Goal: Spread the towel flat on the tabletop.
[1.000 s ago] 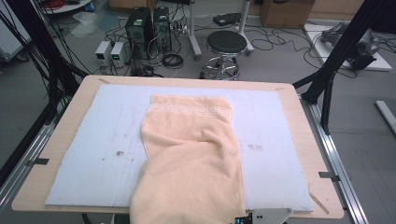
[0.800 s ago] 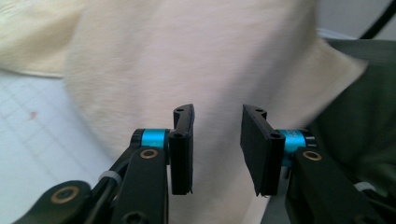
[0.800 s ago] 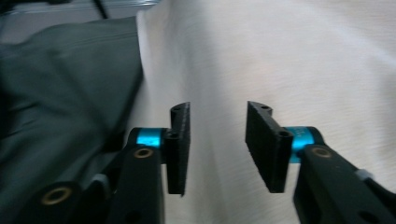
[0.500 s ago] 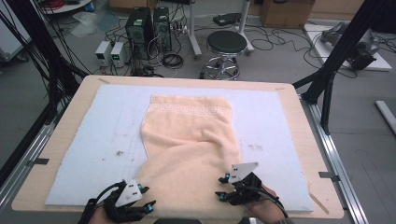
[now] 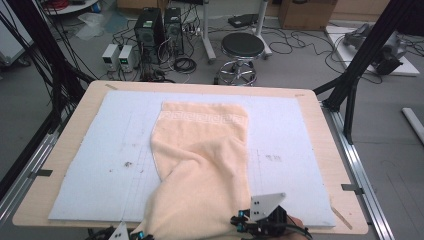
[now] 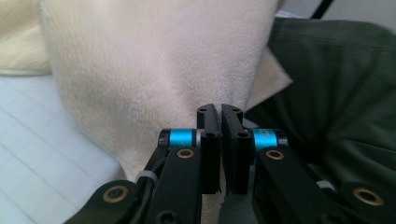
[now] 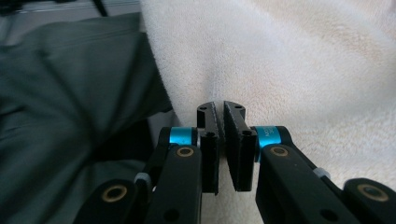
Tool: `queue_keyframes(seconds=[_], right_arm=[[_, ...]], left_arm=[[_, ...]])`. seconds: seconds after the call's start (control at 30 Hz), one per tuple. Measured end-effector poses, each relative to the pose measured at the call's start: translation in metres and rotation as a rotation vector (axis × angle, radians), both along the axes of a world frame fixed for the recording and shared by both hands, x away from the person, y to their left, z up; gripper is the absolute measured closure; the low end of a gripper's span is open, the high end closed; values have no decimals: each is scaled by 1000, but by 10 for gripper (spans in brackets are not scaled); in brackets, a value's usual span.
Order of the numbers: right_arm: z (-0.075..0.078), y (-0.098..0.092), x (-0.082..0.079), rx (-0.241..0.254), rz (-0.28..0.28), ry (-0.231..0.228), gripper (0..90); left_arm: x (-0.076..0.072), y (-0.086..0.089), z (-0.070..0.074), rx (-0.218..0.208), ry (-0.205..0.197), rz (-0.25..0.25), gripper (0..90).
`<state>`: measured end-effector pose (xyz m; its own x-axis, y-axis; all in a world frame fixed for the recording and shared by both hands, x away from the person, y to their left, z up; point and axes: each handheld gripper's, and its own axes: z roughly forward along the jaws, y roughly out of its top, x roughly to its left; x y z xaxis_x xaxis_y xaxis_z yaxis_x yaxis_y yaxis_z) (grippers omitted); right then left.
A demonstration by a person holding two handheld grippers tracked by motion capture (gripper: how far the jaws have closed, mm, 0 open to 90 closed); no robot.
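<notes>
So far: towel [image 5: 200,165] half on the mat [image 5: 90,165], near end drooping off the table edge | your left gripper [image 6: 220,112] and right gripper [image 7: 221,108] just snapped closed, pinching its near corners | left: the fold itself
</notes>
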<state>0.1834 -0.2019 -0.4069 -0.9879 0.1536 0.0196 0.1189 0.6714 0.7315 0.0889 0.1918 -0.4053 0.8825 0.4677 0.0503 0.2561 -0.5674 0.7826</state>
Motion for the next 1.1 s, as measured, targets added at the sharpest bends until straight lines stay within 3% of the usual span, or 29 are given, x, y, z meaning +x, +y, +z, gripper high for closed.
queue_keyframes(seconds=[0.07,0.1,0.2,0.33,0.4,0.5,0.67,0.83,0.97,1.1], right_arm=[[4,-1,-14,3,36,5,794],[7,-3,-21,6,43,-5,766],[14,-6,-20,5,33,-35,720],[15,-7,4,-19,-33,-74,689],[9,-8,21,-31,-80,-74,675],[-5,-10,40,-34,-130,-54,663],[-21,-8,54,-48,-152,-37,651],[-27,-7,59,-66,-149,-27,637],[-30,-8,61,-54,-151,-2,644],[-30,-9,64,-39,-148,17,728]], left_arm=[[-16,1,3,-12,-21,-28,810],[-20,2,4,-16,-33,-24,736],[-13,7,7,-26,-45,21,659],[24,11,4,-28,-62,117,653],[46,10,-1,-20,-51,177,666],[75,3,-8,-5,-21,208,712],[106,-18,-16,30,45,165,736],[116,-38,-27,78,88,111,707],[118,-35,-29,50,94,106,859],[108,-24,-21,54,50,116,881]])
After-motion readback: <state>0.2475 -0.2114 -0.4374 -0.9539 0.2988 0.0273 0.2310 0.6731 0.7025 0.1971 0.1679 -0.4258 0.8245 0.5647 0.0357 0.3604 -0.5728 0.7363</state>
